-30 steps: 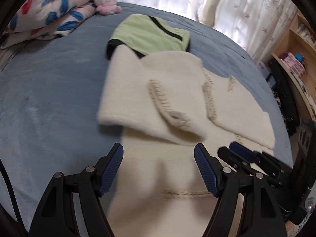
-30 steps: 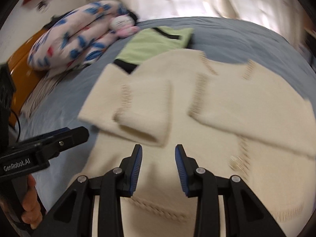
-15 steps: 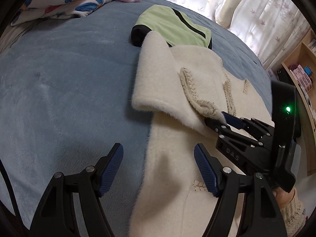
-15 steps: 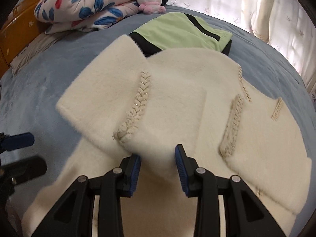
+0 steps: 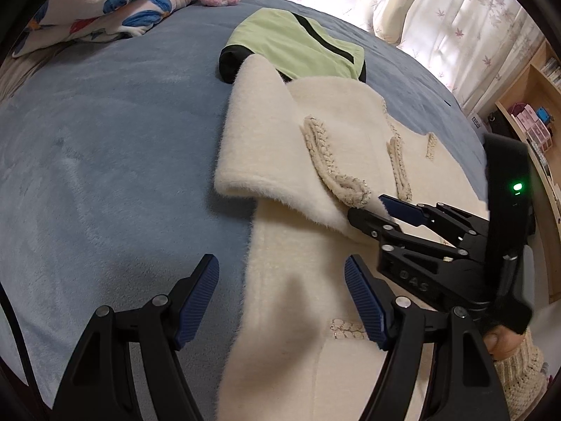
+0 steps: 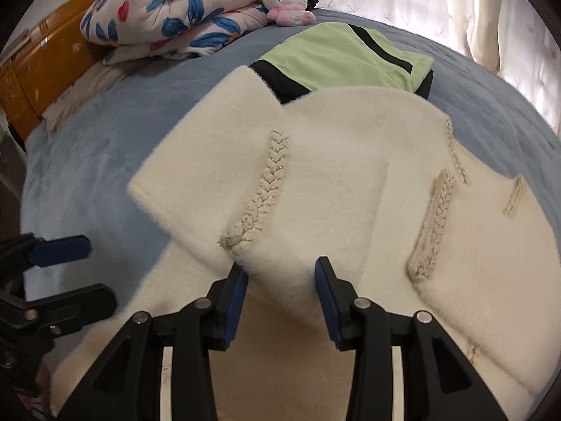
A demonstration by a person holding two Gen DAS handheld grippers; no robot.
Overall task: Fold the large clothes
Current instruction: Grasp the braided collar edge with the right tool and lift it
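Observation:
A fluffy cream jacket (image 5: 315, 245) with braided trim lies on the blue bed, both sleeves folded across its front; it also shows in the right wrist view (image 6: 333, 182). My left gripper (image 5: 282, 301) is open and empty, low over the jacket's left side edge near the hem. My right gripper (image 6: 280, 298) is open, its jaws on either side of the folded sleeve's cuff end; it also shows in the left wrist view (image 5: 392, 210).
A folded green and black garment (image 6: 347, 59) lies just beyond the jacket's collar. A floral quilt (image 6: 182, 17) and a plush toy (image 6: 285, 1) sit at the bed's far end. Blue bedding (image 5: 105, 140) spreads to the left. Shelves (image 5: 533, 105) stand on the right.
Both grippers moved toward the jacket's left side. The right gripper came down to the folded sleeve's cuff. Both stayed open.

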